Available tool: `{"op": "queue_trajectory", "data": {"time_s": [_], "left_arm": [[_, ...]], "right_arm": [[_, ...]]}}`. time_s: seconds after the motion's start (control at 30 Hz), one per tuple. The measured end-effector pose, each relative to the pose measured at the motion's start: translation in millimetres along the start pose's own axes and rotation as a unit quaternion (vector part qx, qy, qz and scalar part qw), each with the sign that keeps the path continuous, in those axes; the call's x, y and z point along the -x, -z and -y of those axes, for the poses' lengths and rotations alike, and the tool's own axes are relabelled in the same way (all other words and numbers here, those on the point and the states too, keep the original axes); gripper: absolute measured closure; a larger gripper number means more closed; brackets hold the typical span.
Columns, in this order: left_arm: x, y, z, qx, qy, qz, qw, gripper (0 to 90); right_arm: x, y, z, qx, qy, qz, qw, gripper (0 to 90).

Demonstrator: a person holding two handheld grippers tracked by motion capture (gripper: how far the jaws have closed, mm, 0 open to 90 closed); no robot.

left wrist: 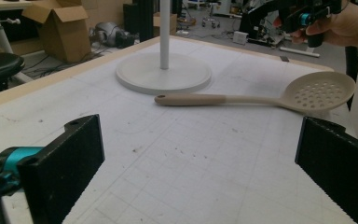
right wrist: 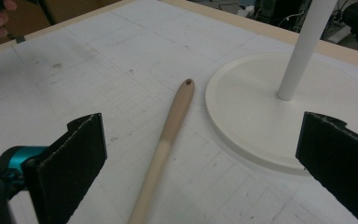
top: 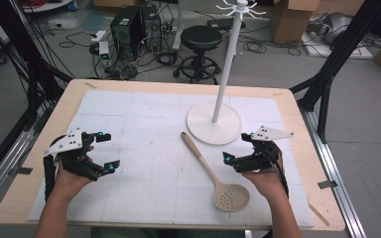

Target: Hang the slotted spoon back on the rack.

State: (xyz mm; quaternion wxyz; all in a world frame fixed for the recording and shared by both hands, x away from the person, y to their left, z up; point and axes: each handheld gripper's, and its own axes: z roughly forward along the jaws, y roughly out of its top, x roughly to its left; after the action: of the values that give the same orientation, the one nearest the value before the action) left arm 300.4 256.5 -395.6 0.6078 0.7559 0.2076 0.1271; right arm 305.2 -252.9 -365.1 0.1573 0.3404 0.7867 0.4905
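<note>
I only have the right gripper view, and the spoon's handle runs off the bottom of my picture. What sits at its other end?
Observer: A round slotted bowl; the slotted spoon lies flat on the mat, bowl toward the person, just left of the right gripper.
Operator: Is the left gripper near it?
Observer: No, the left gripper is far over at the mat's left side, jaws wide apart and empty.
Operator: What tops the white pole?
Observer: The stand ends in a ring of short hooks, all bare.
</note>
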Motion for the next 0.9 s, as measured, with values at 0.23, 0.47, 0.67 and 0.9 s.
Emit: {"op": "queue_trajectory", "data": {"time_s": [0.23,0.47,0.67,0.9], "left_arm": [[0.8,-0.1,-0.5,-0.002,-0.002,0.0,1.0,1.7],[3.2,4.0,-3.4,0.002,-0.004,-0.007,1.0,1.7],[2.1,3.3,-3.6,0.001,-0.005,-0.006,1.0,1.7],[1.3,5.2,-4.3,0.005,-0.005,-0.007,1.0,1.7]], "right_arm": [[-3.7,-7.1,-3.7,-0.013,0.002,0.003,0.9999,0.1],[-7.2,-22.0,-17.4,-0.043,0.009,-0.001,0.999,0.8],[-9.1,-32.8,-24.2,-0.072,0.02,0.001,0.9972,4.6],[-13.7,-54.2,-26.0,-0.128,0.022,0.001,0.9916,15.0]]}}
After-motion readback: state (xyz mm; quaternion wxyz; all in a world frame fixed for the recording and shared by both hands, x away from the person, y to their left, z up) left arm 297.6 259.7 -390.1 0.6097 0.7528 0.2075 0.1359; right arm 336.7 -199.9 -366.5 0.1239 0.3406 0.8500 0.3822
